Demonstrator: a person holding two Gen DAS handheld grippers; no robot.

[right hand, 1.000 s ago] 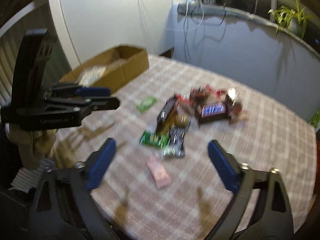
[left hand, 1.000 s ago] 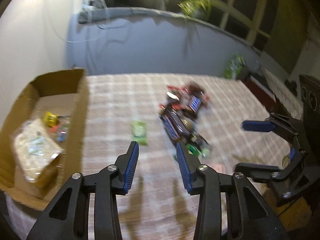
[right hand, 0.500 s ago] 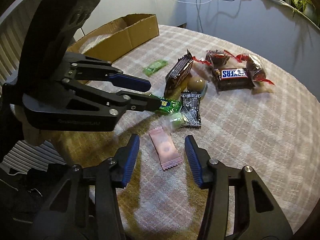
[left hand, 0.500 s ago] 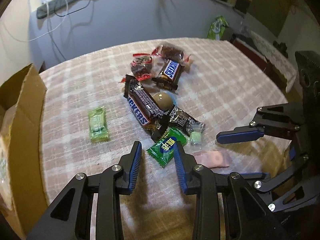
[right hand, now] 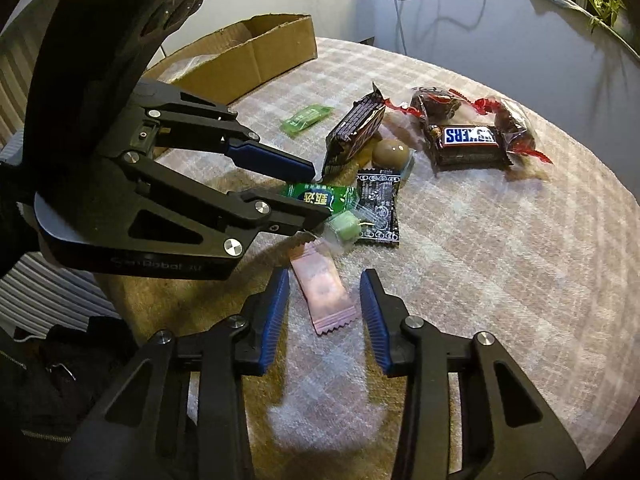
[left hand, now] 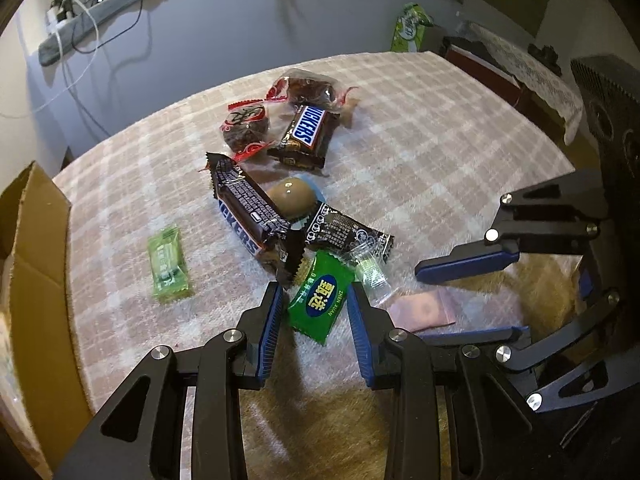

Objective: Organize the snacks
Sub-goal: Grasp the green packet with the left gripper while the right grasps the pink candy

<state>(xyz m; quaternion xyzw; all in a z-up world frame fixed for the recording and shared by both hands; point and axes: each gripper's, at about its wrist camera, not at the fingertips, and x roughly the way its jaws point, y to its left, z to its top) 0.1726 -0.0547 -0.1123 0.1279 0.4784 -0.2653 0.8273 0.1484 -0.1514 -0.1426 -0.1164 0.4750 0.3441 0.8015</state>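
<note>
Snacks lie in a loose pile on the checked tablecloth (left hand: 420,152). My left gripper (left hand: 314,300) is open, its blue pads either side of a green candy packet (left hand: 320,300) without pressing it; it also shows in the right wrist view (right hand: 316,184). My right gripper (right hand: 325,296) is open around a pink wrapped sweet (right hand: 324,292), which also shows in the left wrist view (left hand: 424,312). A long Snickers bar (left hand: 248,216), a short Snickers bar (left hand: 308,132), a brown ball (left hand: 292,196), a black packet (left hand: 344,232) and red-wrapped sweets (left hand: 244,128) lie beyond.
A cardboard box (right hand: 256,52) stands at the table's left edge, holding a pale bag. A separate light green sweet (left hand: 168,268) lies between box and pile. A small clear-wrapped green candy (right hand: 344,228) sits beside the pink one. A grey wall runs behind the table.
Both grippers have come down and forward to the near snacks. The left now brackets the green packet, the right brackets the pink sweet, and the right jaws have narrowed.
</note>
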